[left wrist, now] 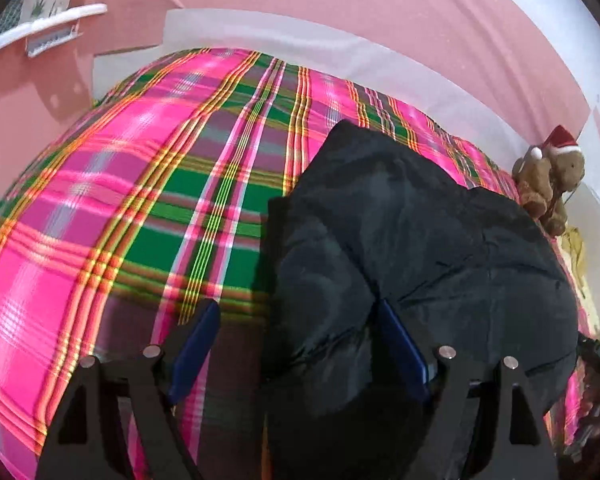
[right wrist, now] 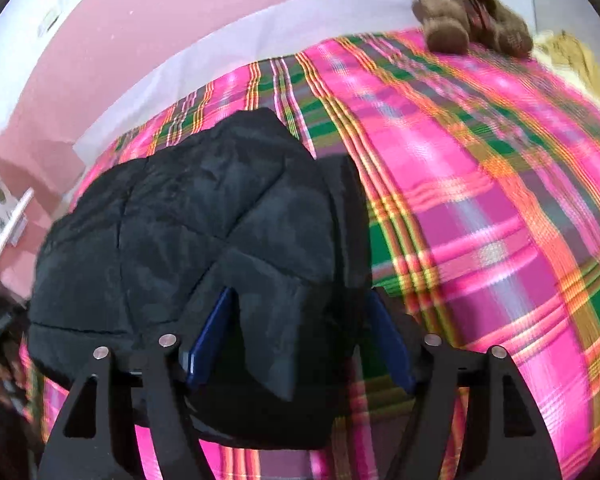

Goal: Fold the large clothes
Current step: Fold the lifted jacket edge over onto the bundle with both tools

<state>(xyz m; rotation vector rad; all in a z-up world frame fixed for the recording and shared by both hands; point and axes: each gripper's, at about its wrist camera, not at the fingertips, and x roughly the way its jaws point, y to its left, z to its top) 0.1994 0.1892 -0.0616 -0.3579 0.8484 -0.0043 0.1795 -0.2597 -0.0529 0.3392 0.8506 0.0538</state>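
Puffy quilted black jacket (right wrist: 188, 216) bunched on glossy pink-green plaid bedspread (right wrist: 480, 208)

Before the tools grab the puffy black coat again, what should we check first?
1. Left tool open: ok, its fingers stand wide apart with the black coat edge between them.
2. Right tool open: ok, wide apart over a coat corner.
3. Coat already bundled compactly on the plaid bedspread: ok, it looks folded over itself.
4. Fold neat and even underneath: cannot tell, lower layers are hidden.
5. Teddy bear clear of the coat: ok, it sits apart near the bed's far edge.
6. Bare bedspread beside the coat: ok.
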